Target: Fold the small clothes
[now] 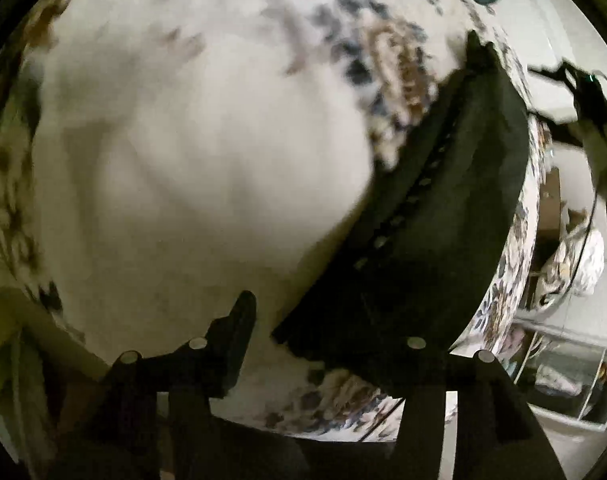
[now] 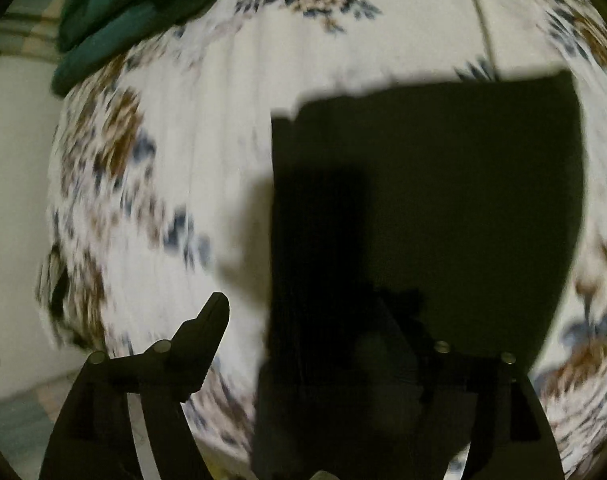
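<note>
A dark folded garment lies flat on a bed covered by a white bedspread printed with brown and blue flowers, seen from both wrist cameras. In the right wrist view the garment fills the middle and right of the frame, its edges roughly squared, its top edge straight with a small step at the upper left corner. The right gripper stands with its jaws well apart: the left finger shows clearly over the bedspread just beside the garment's left edge, while the other finger is lost against the dark cloth, so contact there cannot be told. Nothing is pinched between the jaws. A green cloth sits bunched at the far upper left of the bed, well apart from the garment.

In the left wrist view the same garment lies to the right, a line of small pale dots running along its left border, and a plain white stretch of bedspread fills the centre. The left gripper is partly open and empty, its left finger over the white cloth and its other side near the garment's near corner. The other handheld tool shows at the far right edge, blurred
</note>
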{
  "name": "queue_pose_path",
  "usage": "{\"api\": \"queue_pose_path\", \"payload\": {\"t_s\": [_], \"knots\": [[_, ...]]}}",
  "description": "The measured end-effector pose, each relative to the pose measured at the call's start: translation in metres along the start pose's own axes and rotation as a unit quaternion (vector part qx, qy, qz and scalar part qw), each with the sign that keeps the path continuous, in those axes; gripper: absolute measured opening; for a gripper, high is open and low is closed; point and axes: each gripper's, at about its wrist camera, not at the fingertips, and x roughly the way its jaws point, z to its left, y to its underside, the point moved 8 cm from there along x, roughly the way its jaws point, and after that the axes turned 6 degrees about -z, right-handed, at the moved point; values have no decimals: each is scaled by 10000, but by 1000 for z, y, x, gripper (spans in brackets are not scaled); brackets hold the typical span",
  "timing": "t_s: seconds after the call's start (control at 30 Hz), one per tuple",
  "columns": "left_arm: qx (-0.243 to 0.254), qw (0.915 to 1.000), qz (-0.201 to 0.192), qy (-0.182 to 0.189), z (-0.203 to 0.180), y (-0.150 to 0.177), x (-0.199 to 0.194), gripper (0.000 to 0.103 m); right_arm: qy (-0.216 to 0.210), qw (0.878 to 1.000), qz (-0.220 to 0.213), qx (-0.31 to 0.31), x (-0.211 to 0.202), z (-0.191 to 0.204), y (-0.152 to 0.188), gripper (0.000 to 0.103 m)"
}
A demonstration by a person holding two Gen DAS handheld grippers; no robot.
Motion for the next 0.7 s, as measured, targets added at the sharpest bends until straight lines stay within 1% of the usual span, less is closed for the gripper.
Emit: {"api": "queue_pose_path", "payload": {"t_s": [0.03,0.07,0.1,0.17,0.2,0.27,0.3,0.37,0.4,0.43,0.47,0.53,0.57,0.63,0.7], "knots": [[108,9999,-8,-40,-6,-4,2,54,0,10000,10,-38,-5,-5,16,78],[210,9998,1,-26,-13,-9,5,54,48,9999,30,-92,-11,-16,43,78],[354,9994,5,-62,-23,-13,10,54,118,9998,69,-148,-15,-24,62,78],[620,9979,-10,-191,-39,-21,20,54,295,9993,132,-197,-17,-47,110,78],[752,9968,-56,-250,-48,-25,25,54,405,9987,246,-169,-13,-61,141,78],[992,9942,-173,-384,-64,-31,35,54,403,9982,451,3,-4,-85,196,78],[1145,9921,-225,-456,-76,-33,41,54,377,9979,512,103,0,-94,214,78],[1492,9835,-350,-966,-85,-41,55,54,270,9969,576,457,8,-114,246,78],[1654,9764,-435,-1316,-84,-47,62,54,165,9953,608,741,13,-127,262,78],[1722,9701,-487,-1641,-78,-52,65,56,128,9943,617,864,16,-134,268,78],[1688,9673,-502,-1828,-70,-57,68,56,131,9931,562,1021,17,-146,276,78],[1362,9753,-462,-1679,-54,-63,65,57,172,9926,437,1118,17,-159,279,78],[1228,9780,-454,-1626,-48,-65,59,57,145,9924,376,1164,14,-165,279,78],[1249,9746,-442,-1808,-38,-66,44,57,52,9922,226,1228,5,-175,276,78],[1256,9734,-367,-1878,-35,-65,34,57,45,9925,100,1220,-3,-185,271,78]]}}
